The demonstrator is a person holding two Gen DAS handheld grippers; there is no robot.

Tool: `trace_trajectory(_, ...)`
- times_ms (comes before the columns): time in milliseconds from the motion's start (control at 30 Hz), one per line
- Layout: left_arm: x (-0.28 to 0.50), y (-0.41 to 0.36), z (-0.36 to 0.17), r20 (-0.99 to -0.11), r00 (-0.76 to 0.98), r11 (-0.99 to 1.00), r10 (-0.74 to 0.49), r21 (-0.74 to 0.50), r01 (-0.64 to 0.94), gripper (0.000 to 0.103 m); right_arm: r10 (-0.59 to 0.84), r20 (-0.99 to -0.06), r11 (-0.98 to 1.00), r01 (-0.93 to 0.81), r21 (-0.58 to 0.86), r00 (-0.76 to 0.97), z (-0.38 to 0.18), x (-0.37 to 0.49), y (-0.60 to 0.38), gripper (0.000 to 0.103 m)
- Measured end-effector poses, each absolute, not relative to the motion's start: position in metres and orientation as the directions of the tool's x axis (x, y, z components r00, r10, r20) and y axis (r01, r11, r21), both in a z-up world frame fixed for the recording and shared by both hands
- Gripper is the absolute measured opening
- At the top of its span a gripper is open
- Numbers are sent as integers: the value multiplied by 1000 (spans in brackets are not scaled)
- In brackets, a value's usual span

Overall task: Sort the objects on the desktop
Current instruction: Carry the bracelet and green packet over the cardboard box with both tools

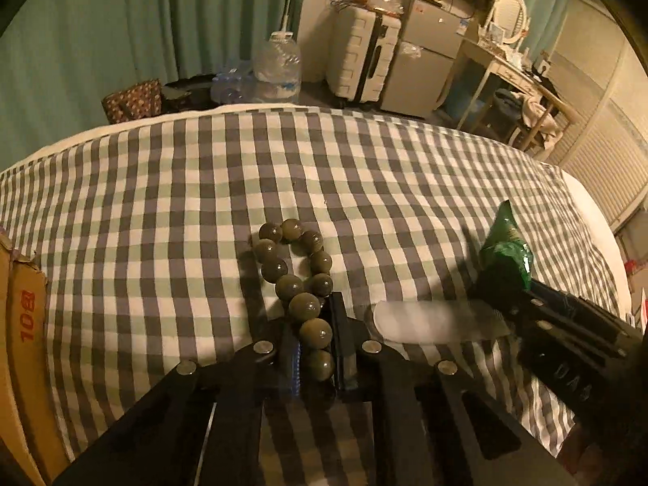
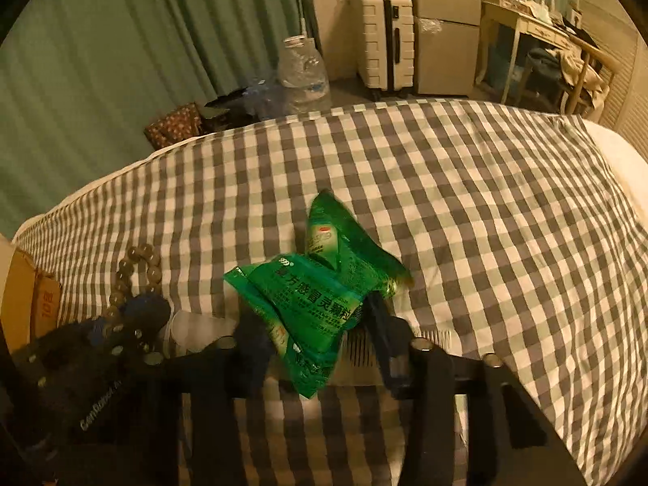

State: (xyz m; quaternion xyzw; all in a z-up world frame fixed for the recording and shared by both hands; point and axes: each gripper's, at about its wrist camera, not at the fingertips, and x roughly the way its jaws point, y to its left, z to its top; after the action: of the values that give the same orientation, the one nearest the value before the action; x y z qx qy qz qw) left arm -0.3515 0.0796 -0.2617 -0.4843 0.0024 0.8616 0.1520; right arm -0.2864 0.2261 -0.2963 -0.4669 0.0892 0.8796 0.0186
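The left gripper (image 1: 314,348) is squeezed shut on a string of round olive-green beads (image 1: 297,279). The right gripper (image 2: 320,348) pinches shiny green plastic packets (image 2: 308,295) over the checked bed (image 2: 465,222).

The cardboard box (image 1: 24,316) at the bed's left edge bears red print reading "10" beside a character too blurred to read; the green sachet (image 2: 308,303) carries white Chinese print, "感冒灵颗粒" legible; the left hand-held gripper (image 2: 133,324) body shows pale lettering, seemingly "GenRobot".

Open checked cloth (image 1: 170,186) ahead & right; cardboard box (image 1: 24,324) at left edge, white comb (image 1: 429,322) btwn tongs.
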Motion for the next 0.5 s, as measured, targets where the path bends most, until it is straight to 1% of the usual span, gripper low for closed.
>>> trace_trajectory(233,-327,64,-232,-831,-464,-939,307,-185,-289,11,-48,-820,-970,-168,173,-571,-273,-247,244,37)
trace_trajectory(400,-299,50,-190,-800,-496,-926,337,-188,-326,11,-38,-819,-977,-149,149,-573,-242,-218,231,37)
trace_trajectory(500,-280,41,-159,-782,-514,-919,352,-187,-346,11,-58,-819,-983,-112,147,-571,-225,-193,214,37)
